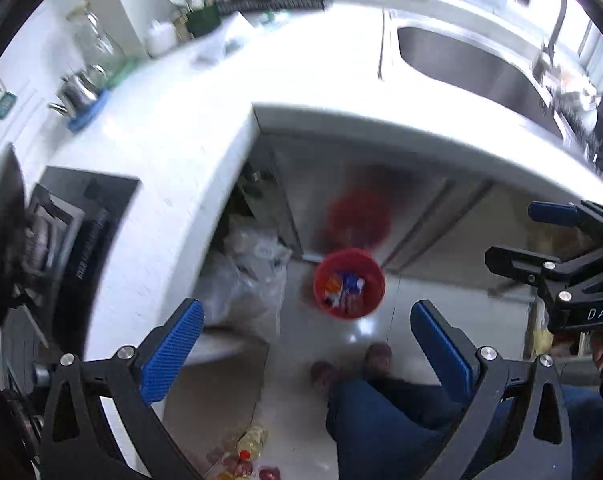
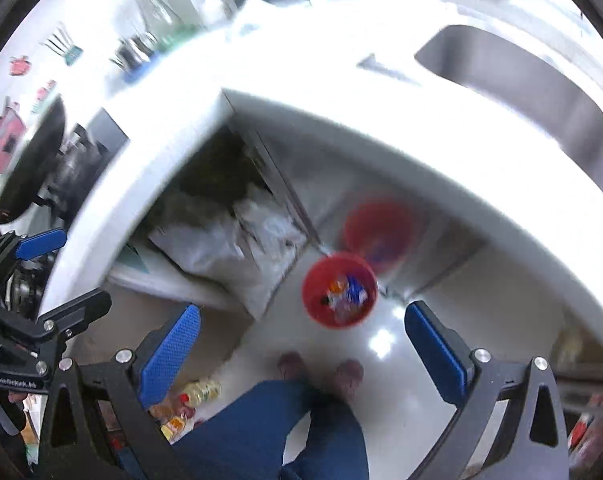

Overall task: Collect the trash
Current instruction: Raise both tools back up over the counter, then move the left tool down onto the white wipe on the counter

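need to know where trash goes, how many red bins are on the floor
1. The red bin stands on the floor in front of the cabinet doors under the counter, with wrappers inside. The red shape behind it looks like its reflection in the door. Others could be hidden out of view.

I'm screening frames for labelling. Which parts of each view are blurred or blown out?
Left wrist view: white countertop overexposed, red bin soft, back shelves smeared. Right wrist view: heavier motion blur, countertop glaring, bin smeared; floor shows glare spots.
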`<action>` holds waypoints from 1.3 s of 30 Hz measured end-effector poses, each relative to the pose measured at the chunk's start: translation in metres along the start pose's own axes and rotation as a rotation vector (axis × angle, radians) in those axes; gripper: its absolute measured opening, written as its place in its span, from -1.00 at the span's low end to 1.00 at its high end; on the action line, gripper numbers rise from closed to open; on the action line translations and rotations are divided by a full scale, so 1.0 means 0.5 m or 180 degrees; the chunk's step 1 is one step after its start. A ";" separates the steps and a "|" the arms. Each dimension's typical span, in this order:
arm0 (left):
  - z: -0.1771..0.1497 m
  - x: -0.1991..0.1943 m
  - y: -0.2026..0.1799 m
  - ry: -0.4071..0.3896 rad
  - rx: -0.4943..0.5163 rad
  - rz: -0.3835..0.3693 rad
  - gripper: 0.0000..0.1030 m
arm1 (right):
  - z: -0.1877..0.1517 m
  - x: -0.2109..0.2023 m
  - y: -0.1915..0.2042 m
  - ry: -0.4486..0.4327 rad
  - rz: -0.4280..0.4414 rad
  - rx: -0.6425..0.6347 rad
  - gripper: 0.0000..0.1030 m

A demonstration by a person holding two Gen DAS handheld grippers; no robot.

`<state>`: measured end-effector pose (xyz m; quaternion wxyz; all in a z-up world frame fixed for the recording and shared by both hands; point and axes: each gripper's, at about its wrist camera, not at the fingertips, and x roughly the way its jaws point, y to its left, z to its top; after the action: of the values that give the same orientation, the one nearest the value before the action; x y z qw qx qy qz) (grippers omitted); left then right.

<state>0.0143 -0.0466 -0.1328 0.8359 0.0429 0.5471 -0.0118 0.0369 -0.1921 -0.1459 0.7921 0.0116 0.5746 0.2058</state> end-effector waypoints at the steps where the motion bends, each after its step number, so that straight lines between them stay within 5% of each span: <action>1: 0.013 -0.015 0.006 -0.0070 -0.0046 -0.0020 0.99 | 0.011 -0.014 0.003 -0.0061 0.0026 -0.0039 0.98; 6: 0.062 -0.093 0.029 -0.0512 -0.0164 0.0047 0.99 | 0.059 -0.088 0.027 -0.0471 -0.0102 -0.0448 0.98; 12: 0.104 -0.143 0.042 -0.0701 -0.0262 0.0095 0.99 | 0.092 -0.122 0.030 -0.0495 0.0109 -0.0522 0.98; 18: 0.134 -0.152 0.052 -0.0634 -0.0230 0.0441 0.99 | 0.137 -0.132 0.025 -0.0475 0.0123 -0.0452 0.98; 23: 0.170 -0.142 0.075 -0.0646 -0.0240 0.0437 0.99 | 0.189 -0.136 0.032 -0.0519 -0.0021 -0.0496 0.98; 39: 0.447 -0.016 0.247 -0.0576 -0.0262 0.0034 0.99 | 0.421 -0.079 0.042 -0.0637 -0.0015 -0.0409 0.98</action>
<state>0.2234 0.0573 -0.0291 0.8830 0.0101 0.4691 0.0113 0.2129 -0.1403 -0.0334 0.8450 -0.0201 0.4784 0.2382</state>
